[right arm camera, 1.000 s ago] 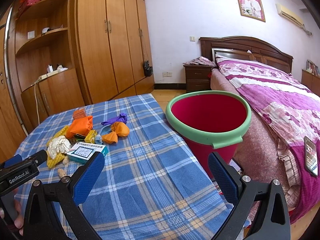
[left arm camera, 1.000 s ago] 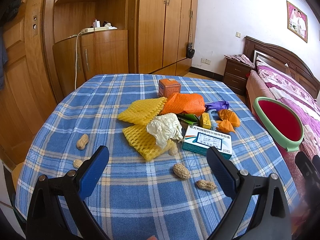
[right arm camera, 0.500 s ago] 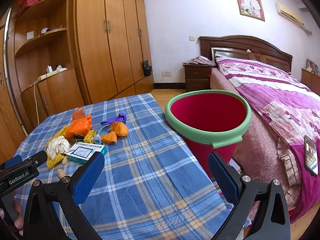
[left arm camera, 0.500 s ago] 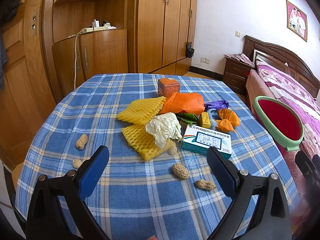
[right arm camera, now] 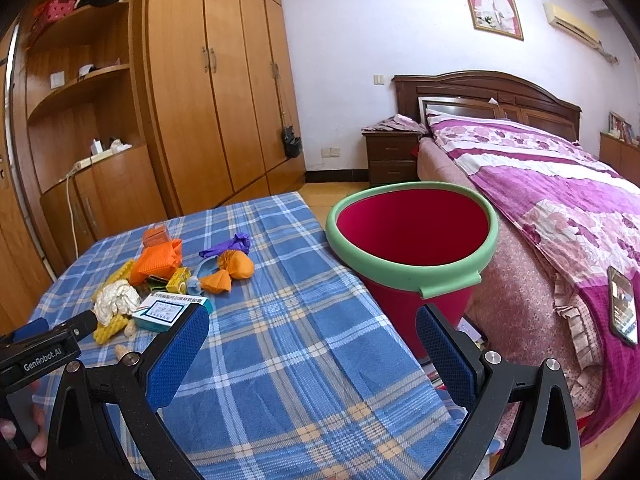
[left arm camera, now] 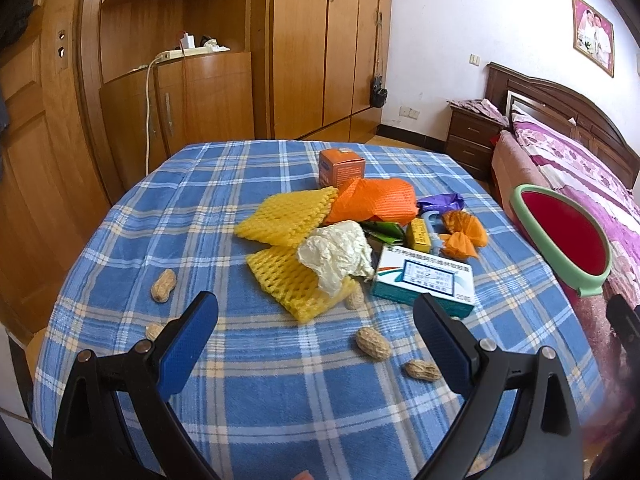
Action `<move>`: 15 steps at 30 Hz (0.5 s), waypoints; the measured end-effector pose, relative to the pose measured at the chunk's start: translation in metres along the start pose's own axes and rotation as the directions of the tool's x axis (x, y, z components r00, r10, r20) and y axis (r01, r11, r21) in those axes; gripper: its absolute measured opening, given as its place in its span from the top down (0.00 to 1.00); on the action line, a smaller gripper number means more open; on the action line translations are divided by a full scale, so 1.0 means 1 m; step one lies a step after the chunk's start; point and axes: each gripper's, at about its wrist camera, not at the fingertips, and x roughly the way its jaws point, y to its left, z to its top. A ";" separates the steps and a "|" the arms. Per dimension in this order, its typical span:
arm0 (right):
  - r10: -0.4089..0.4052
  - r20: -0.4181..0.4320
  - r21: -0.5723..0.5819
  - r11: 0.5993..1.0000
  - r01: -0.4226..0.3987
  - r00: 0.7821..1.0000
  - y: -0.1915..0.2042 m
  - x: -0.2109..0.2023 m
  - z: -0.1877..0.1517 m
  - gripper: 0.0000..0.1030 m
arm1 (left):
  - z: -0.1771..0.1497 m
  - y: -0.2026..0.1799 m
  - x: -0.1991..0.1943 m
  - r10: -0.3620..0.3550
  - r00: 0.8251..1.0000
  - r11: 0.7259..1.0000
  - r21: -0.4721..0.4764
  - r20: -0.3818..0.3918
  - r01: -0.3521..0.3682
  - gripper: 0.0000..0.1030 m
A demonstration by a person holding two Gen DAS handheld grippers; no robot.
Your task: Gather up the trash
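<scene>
Nothing moved, red bucket [right arm camera: 412, 236] empty

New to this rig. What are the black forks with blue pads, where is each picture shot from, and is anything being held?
There is no robot. A person carries two hand-held grippers, each with a fisheye camera looking along its two fingers, so each picture is one gripper's own view.

The left gripper hovers open over a table with a blue plaid cloth. On it lie yellow foam fruit nets, an orange foam net, a crumpled white paper wad, a white and teal medicine box, a small orange carton and scattered peanuts.

The right gripper is also open, facing a red bucket with a green rim beside the table, probably the trash bin. Neither gripper holds anything.
</scene>
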 end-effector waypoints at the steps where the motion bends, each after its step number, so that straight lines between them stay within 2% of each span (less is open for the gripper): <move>1: 0.001 -0.002 0.002 1.000 -0.001 1.000 -0.001 0.001 0.000 0.00 | 0.001 0.001 0.002 0.007 1.000 1.000 0.003 -0.003 -0.007 0.05; 5: 0.007 -0.004 0.012 1.000 -0.007 1.000 -0.004 0.003 0.000 0.00 | 0.006 0.006 0.009 0.006 1.000 1.000 0.012 -0.015 -0.006 0.06; 9: 0.010 -0.007 0.022 1.000 -0.010 1.000 -0.007 0.007 0.001 0.00 | 0.013 0.007 0.020 -0.020 0.999 0.999 0.031 -0.041 0.021 0.14; 12: 0.030 -0.036 0.025 0.999 -0.029 0.999 -0.008 0.014 0.003 0.00 | 0.018 0.006 0.031 -0.068 0.995 0.997 0.035 -0.068 0.071 0.19; 15: 0.047 -0.052 0.029 0.999 -0.046 0.998 -0.008 0.020 0.002 0.00 | 0.023 0.002 0.041 -0.074 0.994 0.995 0.061 -0.081 0.079 0.24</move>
